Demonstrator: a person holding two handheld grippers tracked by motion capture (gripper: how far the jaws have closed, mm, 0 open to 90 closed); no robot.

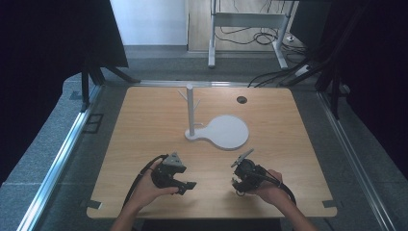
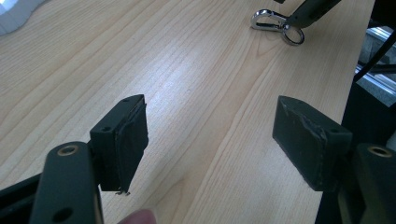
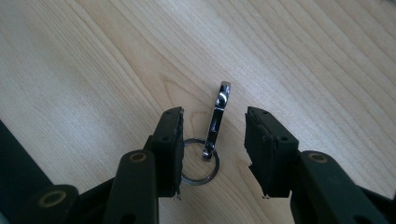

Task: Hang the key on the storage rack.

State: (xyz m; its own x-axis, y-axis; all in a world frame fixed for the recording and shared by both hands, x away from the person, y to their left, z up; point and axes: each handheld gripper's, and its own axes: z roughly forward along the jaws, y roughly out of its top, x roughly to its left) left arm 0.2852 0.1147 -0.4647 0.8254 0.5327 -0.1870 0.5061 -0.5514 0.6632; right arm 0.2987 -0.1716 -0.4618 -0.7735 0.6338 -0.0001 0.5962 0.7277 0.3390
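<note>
A silver snap-hook clip (image 3: 215,122) with a key ring (image 3: 200,164) lies flat on the wooden table (image 3: 93,70). My right gripper (image 3: 213,114) points down at it, open, its two black jaws to either side of the clip without touching it. From the left gripper view the clip (image 2: 271,20) and ring (image 2: 293,36) lie far off at the top right, under a jaw of the right gripper (image 2: 312,9). My left gripper (image 2: 210,105) stands open over bare wood. From above, the left gripper (image 1: 188,185) and right gripper (image 1: 237,185) sit near the table's front edge.
A white peg stand (image 1: 190,108) rises from a round white base plate (image 1: 226,131) in the middle of the table. A dark cable hole (image 1: 241,99) sits at the back right. Metal rails (image 1: 57,159) run along both sides of the table.
</note>
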